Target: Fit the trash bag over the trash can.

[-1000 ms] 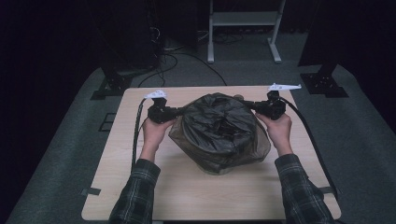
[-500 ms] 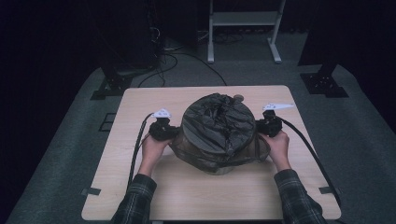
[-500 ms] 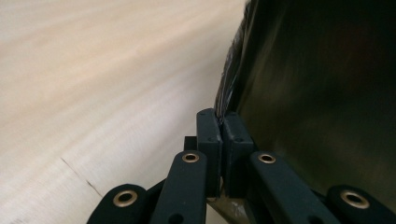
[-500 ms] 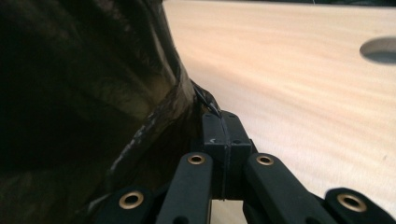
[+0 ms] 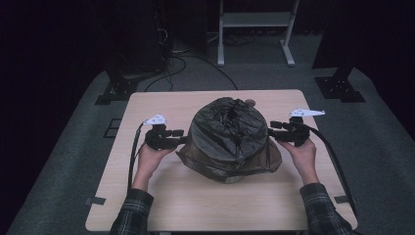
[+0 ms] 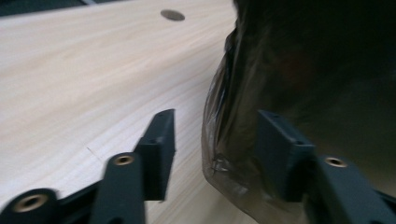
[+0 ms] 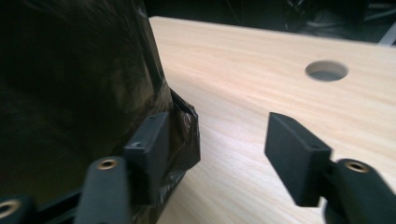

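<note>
Black plastic bag (image 5: pixel 229 139) sat mid-table (image 5: pixel 147 205) in high view between left gripper (image 5: pixel 182 138) and right gripper (image 5: pixel 269 134), left gripper view had bag (image 6: pixel 299 93) edge between just-opened jaws, unpinched, right gripper view showed bag (image 7: pixel 70 93) beside parted, just-opened jaws.

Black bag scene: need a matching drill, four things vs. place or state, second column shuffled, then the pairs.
Things:
1. black bag
2. left gripper
3. right gripper
4. table

Places or states:
A. light wood, with round holes through the top
B. open at the bag's right side
C. draped over a round thing in the middle of the table
D. open at the bag's left side, bag film between the jaws

Pairs: 1-C, 2-D, 3-B, 4-A. Both grippers' jaws have just been opening. In the left gripper view a fold of the bag sits in the gap; in the right gripper view the bag lies beside one jaw.
</note>
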`<action>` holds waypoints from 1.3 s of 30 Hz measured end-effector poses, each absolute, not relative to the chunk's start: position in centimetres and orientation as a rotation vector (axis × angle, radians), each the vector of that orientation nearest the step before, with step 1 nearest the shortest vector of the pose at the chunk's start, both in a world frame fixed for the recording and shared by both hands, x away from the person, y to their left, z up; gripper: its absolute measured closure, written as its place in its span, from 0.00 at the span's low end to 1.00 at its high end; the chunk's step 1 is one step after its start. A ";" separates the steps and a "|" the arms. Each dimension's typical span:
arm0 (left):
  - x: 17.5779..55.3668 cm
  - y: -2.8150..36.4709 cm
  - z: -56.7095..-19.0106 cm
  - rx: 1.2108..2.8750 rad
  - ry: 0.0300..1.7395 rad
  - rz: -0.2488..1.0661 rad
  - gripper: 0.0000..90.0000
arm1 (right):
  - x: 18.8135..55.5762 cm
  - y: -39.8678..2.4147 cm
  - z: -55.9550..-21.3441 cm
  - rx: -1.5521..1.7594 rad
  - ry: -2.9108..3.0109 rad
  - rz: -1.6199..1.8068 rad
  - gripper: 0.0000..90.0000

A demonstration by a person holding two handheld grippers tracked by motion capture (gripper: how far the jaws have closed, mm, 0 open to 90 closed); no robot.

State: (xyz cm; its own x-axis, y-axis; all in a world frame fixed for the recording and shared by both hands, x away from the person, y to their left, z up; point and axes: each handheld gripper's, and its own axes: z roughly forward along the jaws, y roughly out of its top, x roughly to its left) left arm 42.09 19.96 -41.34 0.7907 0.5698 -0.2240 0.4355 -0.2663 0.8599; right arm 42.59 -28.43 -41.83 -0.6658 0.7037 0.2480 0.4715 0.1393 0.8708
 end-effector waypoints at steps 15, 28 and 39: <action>39.3 21.2 -34.3 1.889 0.583 0.201 0.09 | 38.0 -30.9 -38.6 0.899 2.241 1.620 0.02; 38.1 16.1 -29.2 1.912 0.387 0.188 0.00 | 35.0 -29.2 -38.4 0.692 2.302 1.690 0.00; 38.6 10.6 -26.6 1.987 0.277 0.172 0.00 | 34.6 -27.3 -38.2 0.607 2.308 1.742 0.00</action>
State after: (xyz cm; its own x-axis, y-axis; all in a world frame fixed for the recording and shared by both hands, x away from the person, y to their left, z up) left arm 38.59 10.62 -26.61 0.9626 0.2707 -0.0037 0.1165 -0.4017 0.9083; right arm 34.65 -27.33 -38.22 -0.8988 0.4280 0.0943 0.2081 0.2273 0.9513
